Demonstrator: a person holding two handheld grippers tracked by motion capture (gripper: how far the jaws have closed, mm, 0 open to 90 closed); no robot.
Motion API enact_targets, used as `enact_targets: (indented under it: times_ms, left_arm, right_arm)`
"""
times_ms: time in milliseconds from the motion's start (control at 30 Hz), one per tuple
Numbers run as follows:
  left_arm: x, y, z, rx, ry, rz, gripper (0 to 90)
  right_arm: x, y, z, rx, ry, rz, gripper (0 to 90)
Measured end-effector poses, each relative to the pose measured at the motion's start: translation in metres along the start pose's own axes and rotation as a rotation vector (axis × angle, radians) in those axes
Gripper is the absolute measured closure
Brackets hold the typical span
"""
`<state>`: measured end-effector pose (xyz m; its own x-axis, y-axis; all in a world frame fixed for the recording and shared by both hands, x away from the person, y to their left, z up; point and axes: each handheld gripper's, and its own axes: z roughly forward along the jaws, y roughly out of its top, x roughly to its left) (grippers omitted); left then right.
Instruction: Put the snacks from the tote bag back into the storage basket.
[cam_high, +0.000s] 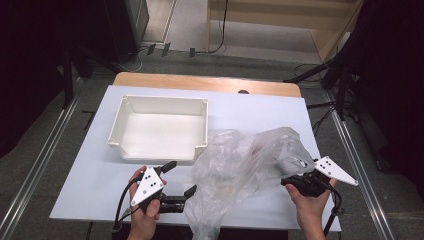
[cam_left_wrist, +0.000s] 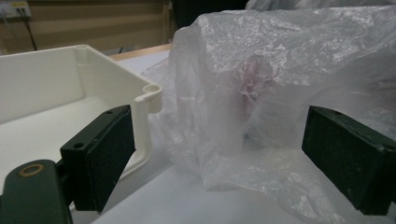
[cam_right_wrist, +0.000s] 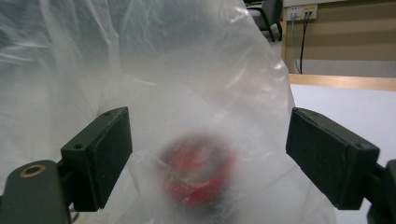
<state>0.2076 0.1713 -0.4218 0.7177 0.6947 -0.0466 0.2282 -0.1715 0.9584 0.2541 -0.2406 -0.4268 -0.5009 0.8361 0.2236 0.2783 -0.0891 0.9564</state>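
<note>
Both tongs open around a crumpled plastic bag, nothing gripped yet; work looks barely begun.

Left tongs (cam_high: 176, 177) sit at the near edge of the white surface (cam_high: 280, 112), jaws spread wide, the clear plastic bag (cam_high: 240, 165) just in front of them and not pinched; right tongs (cam_high: 292, 177) at the bag's right side, jaws also wide apart with film between them, in the right gripper view no pad closing on it; bag lies slumped on the surface, near the front, just right of the white tray (cam_high: 159, 127), touching or almost touching its front right corner; a red round item (cam_right_wrist: 198, 170) shows blurred through the film, exact kind cannot tell; tray has nothing in it; judged: bag not yet opened or emptied, item inside, so grasping and any unloading all remain.
</note>
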Motion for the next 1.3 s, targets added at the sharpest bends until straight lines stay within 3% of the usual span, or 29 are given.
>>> enact_targets:
  times_ms: [133, 200, 233, 267, 367, 400, 467, 500, 567, 767, 867, 933, 967, 1000, 1033, 1067, 1167, 1300]
  left_arm:
    - [-0.006, 0.009, 0.01, 0.001, -0.019, 0.007, 11.5]
    - [-0.008, 0.013, 0.014, 0.005, -0.019, -0.007, 12.9]
    - [-0.008, 0.015, 0.015, 0.007, -0.02, -0.009, 13.3]
    - [-0.008, 0.017, 0.016, 0.008, -0.022, -0.009, 13.3]
    - [-0.007, 0.027, 0.021, 0.0, -0.03, -0.014, 13.4]
    - [-0.007, 0.027, 0.021, 0.0, -0.03, -0.014, 13.4]
    - [-0.005, 0.034, 0.025, -0.006, -0.032, -0.018, 13.6]
    - [-0.005, 0.038, 0.028, -0.01, -0.037, -0.024, 13.6]
    - [-0.006, 0.043, 0.033, -0.016, -0.05, -0.024, 13.7]
    - [-0.012, 0.047, 0.045, 0.001, -0.059, -0.007, 14.2]
    - [-0.016, 0.045, 0.049, 0.002, -0.109, -0.012, 14.4]
    - [-0.022, 0.044, 0.052, 0.01, -0.139, 0.006, 15.1]
    - [-0.027, 0.046, 0.056, 0.027, -0.124, 0.019, 27.1]
    - [-0.027, 0.046, 0.056, 0.027, -0.124, 0.019, 33.8]
    - [-0.029, 0.047, 0.06, 0.045, -0.112, 0.024, 42.6]
    - [-0.03, 0.048, 0.062, 0.058, -0.106, 0.022, 42.6]
    - [-0.026, 0.051, 0.074, 0.125, -0.073, -0.001, 64.1]
    - [-0.017, 0.059, 0.086, 0.148, -0.053, -0.039, 85.1]
  right_arm:
    - [0.0, 0.007, 0.003, 0.008, 0.053, 0.01, 16.9]
    - [0.002, 0.009, 0.008, 0.028, 0.113, -0.007, 30.2]
    - [0.004, 0.01, 0.011, 0.03, 0.112, -0.033, 42.6]
    - [0.004, 0.01, 0.011, 0.03, 0.112, -0.033, 42.6]
    - [0.003, 0.012, 0.021, 0.065, 0.095, -0.011, 67.8]
    - [0.003, 0.012, 0.021, 0.065, 0.095, -0.011, 67.8]
    - [0.0, 0.013, 0.027, 0.085, 0.116, 0.013, 77.9]
    - [-0.003, 0.014, 0.032, 0.096, 0.112, 0.035, 85.2]
    - [-0.006, 0.016, 0.037, 0.1, 0.093, 0.046, 89.6]
    - [-0.011, 0.015, 0.043, 0.124, 0.055, 0.051, 90.0]
    - [-0.01, 0.011, 0.044, 0.153, 0.068, 0.043, 88.0]
    - [-0.008, 0.01, 0.044, 0.159, 0.083, 0.04, 83.5]
    - [-0.006, 0.011, 0.043, 0.151, 0.104, 0.043, 77.0]
    - [-0.006, 0.011, 0.043, 0.151, 0.104, 0.043, 77.0]
    - [-0.005, 0.013, 0.039, 0.126, 0.135, 0.055, 69.4]
    - [-0.005, 0.013, 0.039, 0.126, 0.135, 0.055, 69.4]
    - [-0.004, 0.017, 0.031, 0.09, 0.145, 0.056, 58.5]
    - [-0.004, 0.02, 0.017, 0.047, 0.15, 0.051, 50.1]
